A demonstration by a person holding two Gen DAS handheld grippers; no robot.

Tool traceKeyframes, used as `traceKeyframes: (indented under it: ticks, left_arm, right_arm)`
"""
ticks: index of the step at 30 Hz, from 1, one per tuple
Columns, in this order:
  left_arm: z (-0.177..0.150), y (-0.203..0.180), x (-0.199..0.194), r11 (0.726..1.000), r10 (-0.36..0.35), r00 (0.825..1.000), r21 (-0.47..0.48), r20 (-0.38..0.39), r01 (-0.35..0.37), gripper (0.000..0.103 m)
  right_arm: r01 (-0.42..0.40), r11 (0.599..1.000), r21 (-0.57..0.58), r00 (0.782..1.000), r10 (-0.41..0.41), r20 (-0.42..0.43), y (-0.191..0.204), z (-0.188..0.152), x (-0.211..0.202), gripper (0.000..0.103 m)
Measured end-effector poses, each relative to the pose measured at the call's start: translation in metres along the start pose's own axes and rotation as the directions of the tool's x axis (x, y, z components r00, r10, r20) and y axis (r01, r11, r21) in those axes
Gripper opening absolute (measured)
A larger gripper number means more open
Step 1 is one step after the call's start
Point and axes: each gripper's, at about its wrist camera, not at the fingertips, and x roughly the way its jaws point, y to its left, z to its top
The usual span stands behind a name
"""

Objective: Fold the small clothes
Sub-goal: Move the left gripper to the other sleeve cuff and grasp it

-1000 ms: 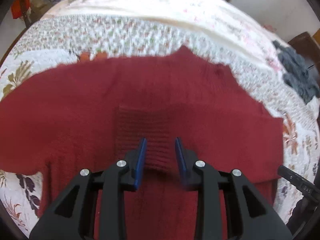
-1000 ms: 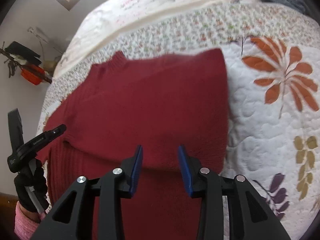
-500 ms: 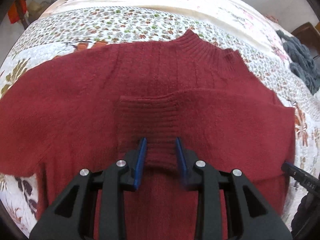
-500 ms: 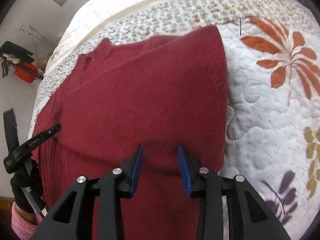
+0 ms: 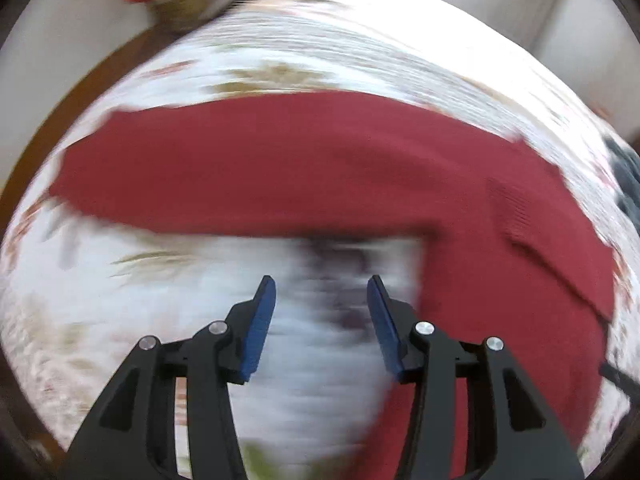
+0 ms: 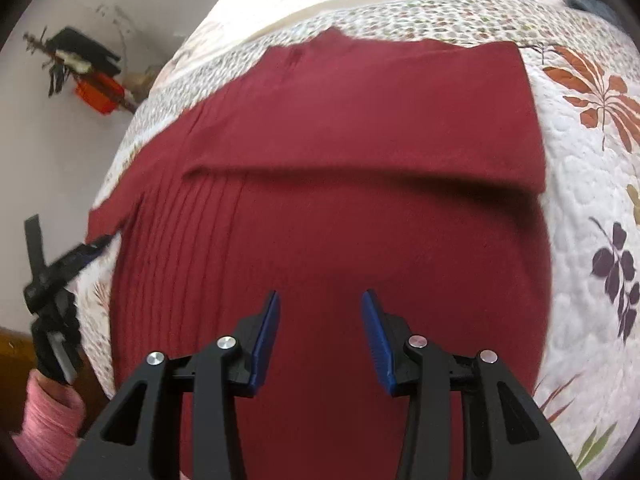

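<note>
**Sleeve fold half done, left side waiting**

Tongs are hanging released on both sides: the right gripper (image 6: 319, 326) is hovering with its blue pads apart over the lower body of the red sweater (image 6: 340, 208), and the left gripper (image 5: 320, 312) is gaping with nothing between its jaws over bare quilt (image 5: 132, 300), the sweater's edge just beside it at three o'clock. That left view is smeared with blur, so fine detail is not showing there.

Judging by the lie of the cloth, the right sleeve is already lying folded across the chest, its cuff (image 5: 516, 216) resting on the body. The other sleeve (image 5: 224, 168) is stretching flat toward nine o'clock, unfolded. The next move is probably calling for the left tongs to pinch that sleeve near its end and carry it over the chest.

Further out, a dark grey garment (image 5: 628, 184) is lying on the quilt at three o'clock, well apart. Nothing is blocking the sleeve.
</note>
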Motion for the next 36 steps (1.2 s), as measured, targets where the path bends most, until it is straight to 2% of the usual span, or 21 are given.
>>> traceKeyframes:
  ticks: [2,5,9,12,16,20,21,24,27,29,36]
  left_arm:
    - [0.002,0.041,-0.001,0.996,0.042,0.999,-0.080,0.001,-0.042,0.048]
    - [0.007,0.102,-0.001,0.973,0.080,0.997,-0.219,0.013,-0.076,0.048]
    - [0.019,0.167,0.014,0.918,0.011,1.000,-0.396,0.027,0.001,0.048]
    - [0.029,0.191,0.022,0.882,-0.029,0.997,-0.469,0.065,0.056,0.048]
    - [0.043,0.202,0.030,0.862,-0.040,0.993,-0.499,0.107,0.089,0.048]
    - [0.052,0.205,0.035,0.845,-0.036,0.991,-0.526,0.133,0.101,0.046]
    - [0.054,0.210,0.036,0.846,-0.027,0.990,-0.525,0.136,0.096,0.045]
    - [0.061,0.209,0.034,0.856,0.011,0.990,-0.513,0.143,0.065,0.031]
    - [0.067,0.206,0.027,0.879,0.041,0.986,-0.476,0.162,0.041,0.009]
    - [0.070,0.203,0.020,0.888,0.055,0.983,-0.458,0.177,0.033,0.007]
    - [0.078,0.170,-0.016,0.925,-0.003,0.962,-0.365,0.274,0.107,0.006]
  right_arm:
    - [0.020,1.000,-0.023,1.000,-0.020,-0.002,0.010,-0.010,0.004,0.044]
    - [0.003,0.999,-0.034,1.000,-0.003,-0.010,0.021,-0.021,0.009,0.044]
    - [0.037,0.998,-0.051,0.999,-0.038,-0.019,0.030,-0.027,0.018,0.044]
    - [0.048,0.998,-0.050,0.999,-0.049,-0.023,0.031,-0.029,0.021,0.044]
    - [0.084,0.996,-0.043,0.996,-0.086,-0.035,0.026,-0.033,0.025,0.044]
    - [0.076,0.997,-0.016,0.996,-0.076,-0.046,0.019,-0.033,0.031,0.045]
    - [0.077,0.997,-0.014,0.996,-0.077,-0.047,0.018,-0.033,0.032,0.045]
    - [0.086,0.996,-0.019,0.995,-0.087,-0.052,0.017,-0.034,0.035,0.045]
    - [0.091,0.996,-0.026,0.994,-0.092,-0.052,0.017,-0.035,0.037,0.045]
    - [0.087,0.996,-0.027,0.995,-0.088,-0.051,0.017,-0.035,0.038,0.045]
    - [0.055,0.998,-0.011,0.997,-0.056,-0.050,0.009,-0.035,0.034,0.045]
